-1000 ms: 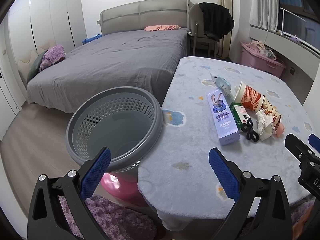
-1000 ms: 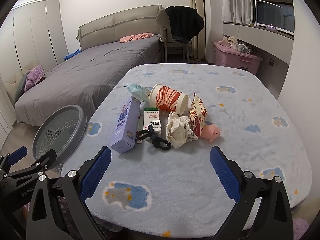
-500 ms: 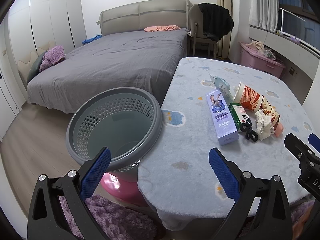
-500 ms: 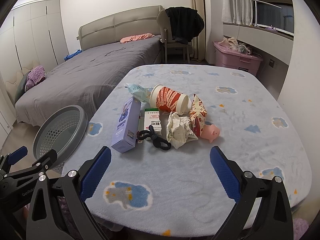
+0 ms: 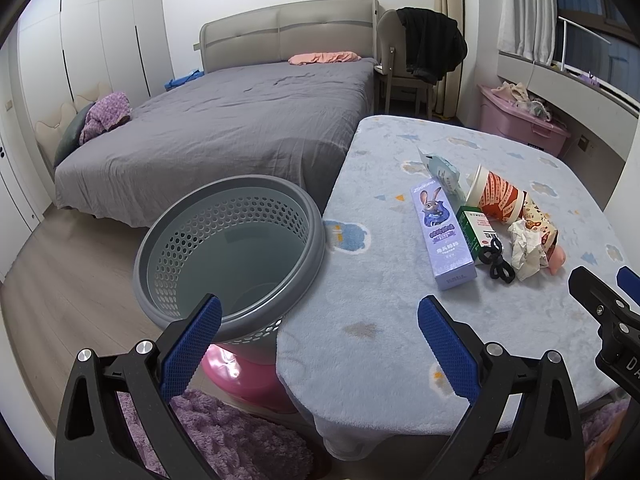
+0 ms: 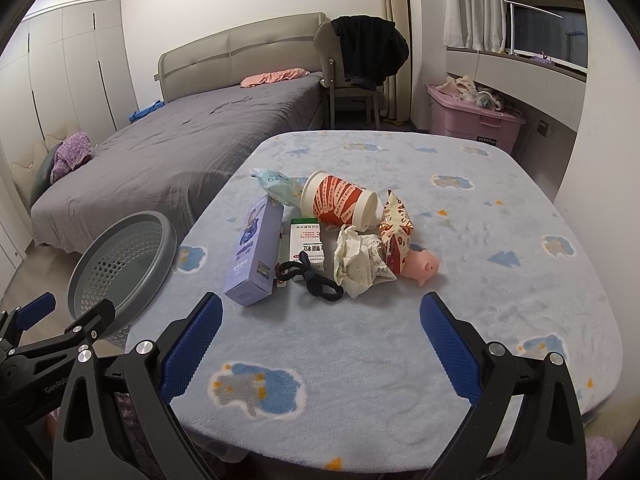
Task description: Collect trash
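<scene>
Here, basket (image 5: 232, 248) touches table (image 5: 360, 336) edge.

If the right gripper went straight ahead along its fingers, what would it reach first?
Probably the black hair tie, with the crumpled paper just right of it. The right gripper is open above bare tablecloth; depth is uncertain.

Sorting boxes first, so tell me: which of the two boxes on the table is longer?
The purple box, with a cartoon rabbit; the green-and-white box beside it is shorter.
</scene>
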{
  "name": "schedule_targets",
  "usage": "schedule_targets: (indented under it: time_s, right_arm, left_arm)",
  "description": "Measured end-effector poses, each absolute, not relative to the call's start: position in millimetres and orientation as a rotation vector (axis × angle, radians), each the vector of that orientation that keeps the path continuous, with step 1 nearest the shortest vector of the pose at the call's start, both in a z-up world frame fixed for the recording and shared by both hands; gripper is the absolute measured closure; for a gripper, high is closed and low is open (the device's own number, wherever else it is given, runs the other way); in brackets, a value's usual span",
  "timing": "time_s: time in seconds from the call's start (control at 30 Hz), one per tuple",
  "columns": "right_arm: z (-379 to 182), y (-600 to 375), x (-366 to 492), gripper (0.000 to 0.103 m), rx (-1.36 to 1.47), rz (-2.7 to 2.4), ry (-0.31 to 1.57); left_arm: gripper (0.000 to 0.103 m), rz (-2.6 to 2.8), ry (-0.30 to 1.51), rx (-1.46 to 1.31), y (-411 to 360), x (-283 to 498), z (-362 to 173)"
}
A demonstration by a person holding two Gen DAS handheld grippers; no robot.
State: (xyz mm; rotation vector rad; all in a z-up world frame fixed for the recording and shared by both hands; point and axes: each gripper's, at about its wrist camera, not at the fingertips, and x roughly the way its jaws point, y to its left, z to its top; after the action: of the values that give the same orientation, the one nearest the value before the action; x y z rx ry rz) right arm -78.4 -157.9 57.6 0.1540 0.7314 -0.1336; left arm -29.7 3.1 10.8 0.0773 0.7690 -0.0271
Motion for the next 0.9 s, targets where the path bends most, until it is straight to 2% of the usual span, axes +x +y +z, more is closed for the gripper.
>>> schedule_targets:
  time_s: [0.9]
  right_arm:
    - [44.9, -184.9, -67.0, 0.008, 0.197, -0.147, 0.772]
  left_arm:
    - [0.006, -0.039, 0.814, 0.091, -7.4, -10.3, -0.3]
